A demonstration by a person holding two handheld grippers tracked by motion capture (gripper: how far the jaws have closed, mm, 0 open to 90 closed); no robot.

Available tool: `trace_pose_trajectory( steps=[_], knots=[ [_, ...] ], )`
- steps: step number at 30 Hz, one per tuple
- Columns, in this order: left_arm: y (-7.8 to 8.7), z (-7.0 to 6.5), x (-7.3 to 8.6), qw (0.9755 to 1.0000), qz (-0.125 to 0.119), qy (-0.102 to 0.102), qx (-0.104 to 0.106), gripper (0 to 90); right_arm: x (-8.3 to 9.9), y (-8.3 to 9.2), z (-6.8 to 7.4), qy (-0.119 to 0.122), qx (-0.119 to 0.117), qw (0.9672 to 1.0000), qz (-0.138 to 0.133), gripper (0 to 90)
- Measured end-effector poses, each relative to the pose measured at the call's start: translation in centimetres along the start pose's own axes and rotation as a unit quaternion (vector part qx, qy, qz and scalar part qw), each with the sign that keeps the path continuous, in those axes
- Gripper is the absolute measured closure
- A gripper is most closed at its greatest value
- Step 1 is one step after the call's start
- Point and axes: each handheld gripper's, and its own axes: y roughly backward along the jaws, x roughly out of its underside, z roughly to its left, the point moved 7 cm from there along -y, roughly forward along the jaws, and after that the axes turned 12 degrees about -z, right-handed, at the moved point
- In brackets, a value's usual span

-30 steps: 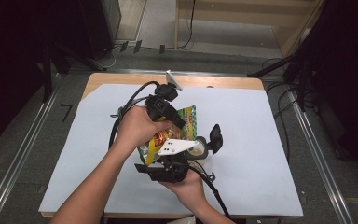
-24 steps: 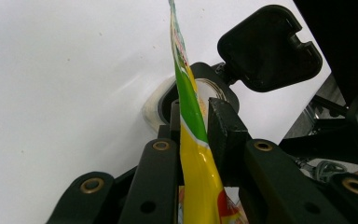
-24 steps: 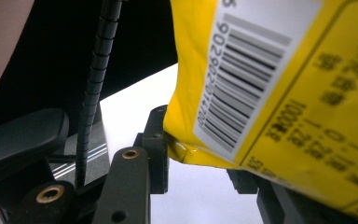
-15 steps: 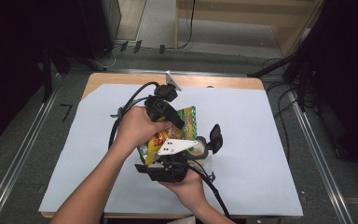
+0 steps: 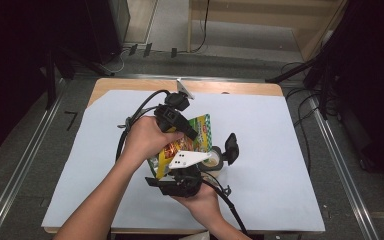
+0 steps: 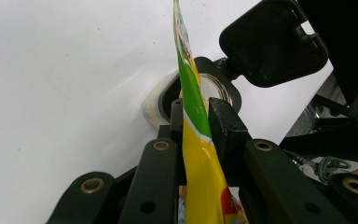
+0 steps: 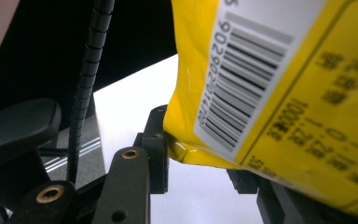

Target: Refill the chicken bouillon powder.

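Both hand-held grippers pinch the yellow pouch (image 5: 182,145) above mid-desk: left hand-held gripper (image 6: 196,122) on its green edge, right hand-held gripper (image 7: 200,156) at a lower corner. Pulled unevenly, it could tear wide and spill beside the open jar (image 6: 205,86) just right.

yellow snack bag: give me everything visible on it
The yellow bag is a glossy, flat foil-like pouch, yellow with green and red print on the front and a white barcode panel on the back. It is held up off the white sheet, over an open container with a black flip lid. The left gripper clamps its green and yellow edge; the right gripper pinches another corner.
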Motion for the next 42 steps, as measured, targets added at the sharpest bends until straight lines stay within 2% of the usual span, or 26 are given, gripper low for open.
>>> trace_pose_trajectory(
  steps=[6,18,22,42],
  knots=[
    [-0.06,-0.32,0.06,1.0000,0.000,-0.004,0.000,80.6,0.10,0.01,0.07,-0.008,-0.005,0.9999,-0.005,66.4],
    [-0.03,-0.54,-0.28,1.0000,0.004,-0.004,0.002,80.5,-0.23,0.33,0.08,-0.006,-0.006,0.9999,-0.008,66.5],
    [-0.38,-0.52,-0.21,0.9999,0.011,-0.006,-0.001,80.3,-0.07,0.31,0.04,-0.017,-0.007,0.9998,-0.010,66.5],
    [-0.52,-0.82,-0.20,0.9999,0.012,-0.011,-0.001,79.9,0.04,0.42,-0.04,-0.011,0.001,0.9999,-0.012,66.5]
  ],
)
